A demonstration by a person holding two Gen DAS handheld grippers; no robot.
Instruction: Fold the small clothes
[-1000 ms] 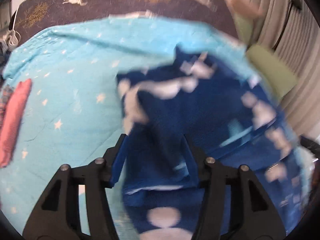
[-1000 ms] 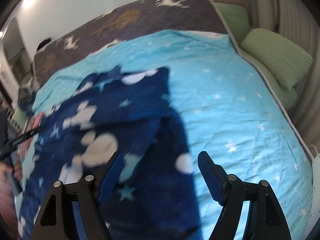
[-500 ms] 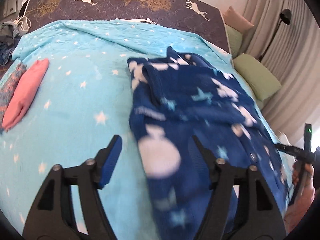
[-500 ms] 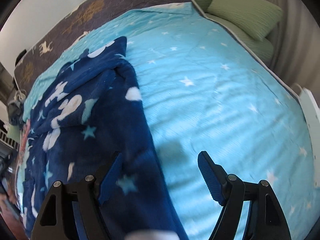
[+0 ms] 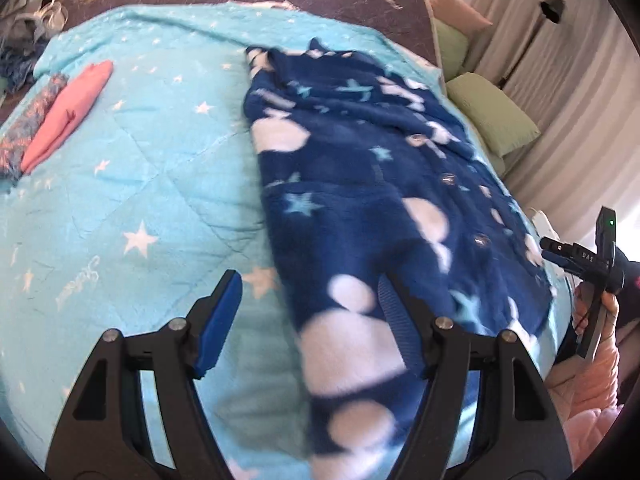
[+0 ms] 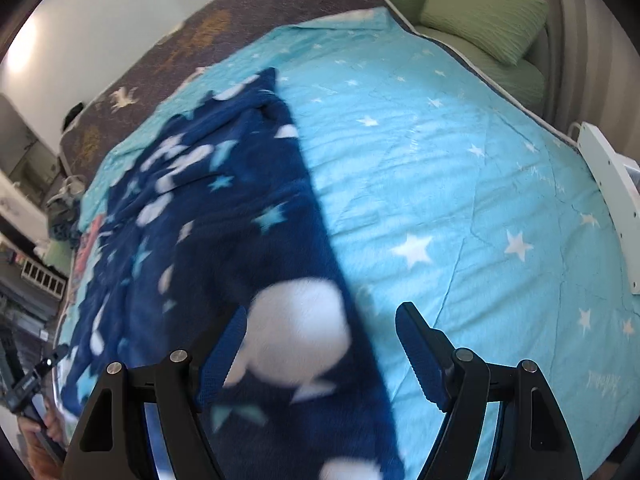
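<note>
Navy fleece garment point(image 5: 360, 184) lies spread on the bed, both grippers open and holding nothing.

Garment, dark blue with white blobs and pale stars and a row of snaps, lies lengthwise along the turquoise star-print quilt point(image 5: 132, 184), from near the headboard end to the near edge. Left gripper point(image 5: 308, 322) stands well open above the garment's left border; cloth lies below the gap, pads clear of it. Right gripper point(image 6: 320, 350) stands wide open above the garment's right border, likewise gripping nothing. Folded pink item point(image 5: 68, 114) and a patterned item point(image 5: 30, 128) lie together near the quilt's left edge. Green pillows point(image 6: 484, 16) sit beyond the bed's right side.
</note>
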